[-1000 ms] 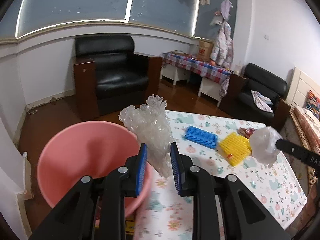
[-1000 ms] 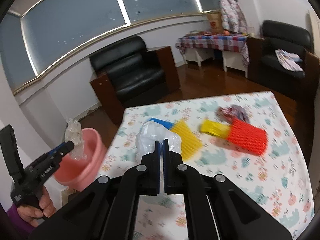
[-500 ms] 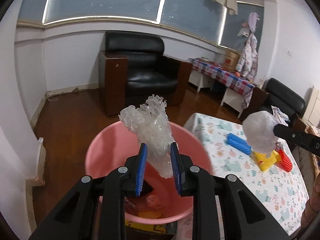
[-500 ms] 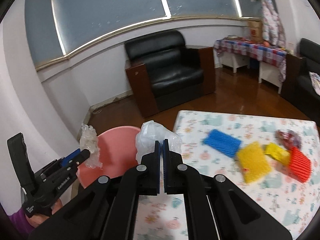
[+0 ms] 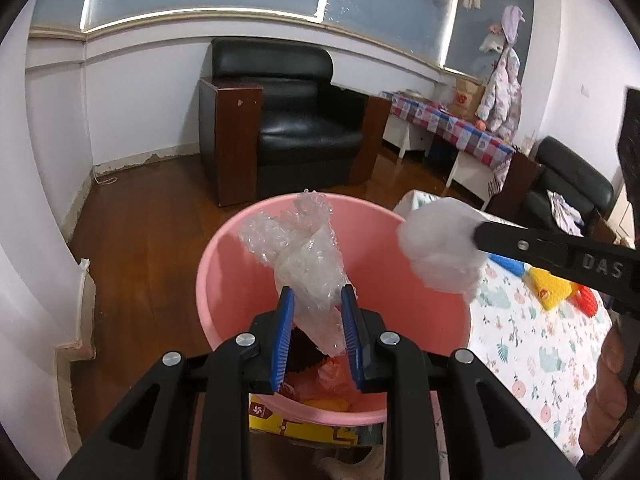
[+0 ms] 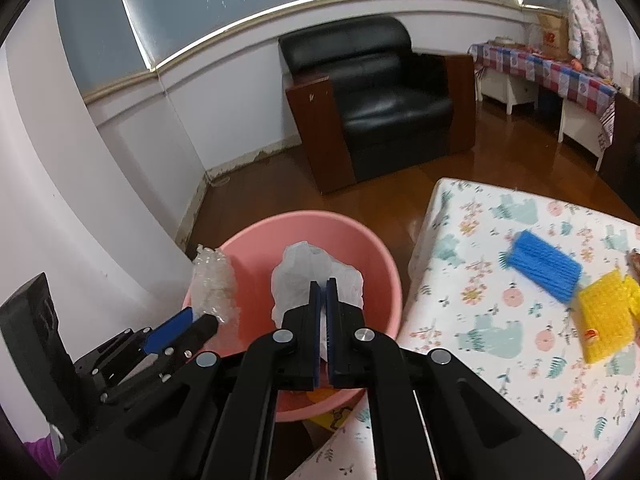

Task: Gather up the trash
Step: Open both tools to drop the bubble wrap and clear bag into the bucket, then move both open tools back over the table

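My left gripper (image 5: 317, 304) is shut on a crumpled piece of clear bubble wrap (image 5: 304, 252) and holds it over the pink basin (image 5: 224, 280). My right gripper (image 6: 324, 292) is shut on a white plastic bag (image 6: 304, 276), also above the pink basin (image 6: 384, 272). In the left wrist view the white bag (image 5: 440, 248) hangs at the basin's right rim. In the right wrist view the bubble wrap (image 6: 212, 284) sits at the basin's left rim. Some trash lies at the basin's bottom (image 5: 332, 380).
A table with a flowered cloth (image 6: 500, 344) stands right of the basin, with a blue foam net (image 6: 540, 264) and a yellow foam net (image 6: 604, 316) on it. A black armchair (image 6: 380, 92) stands behind on the wooden floor. A white wall (image 6: 60, 200) is at the left.
Both grippers have swung left from the table to above the pink basin, still holding the bubble wrap and the white bag. The basin now fills the middle of both views.
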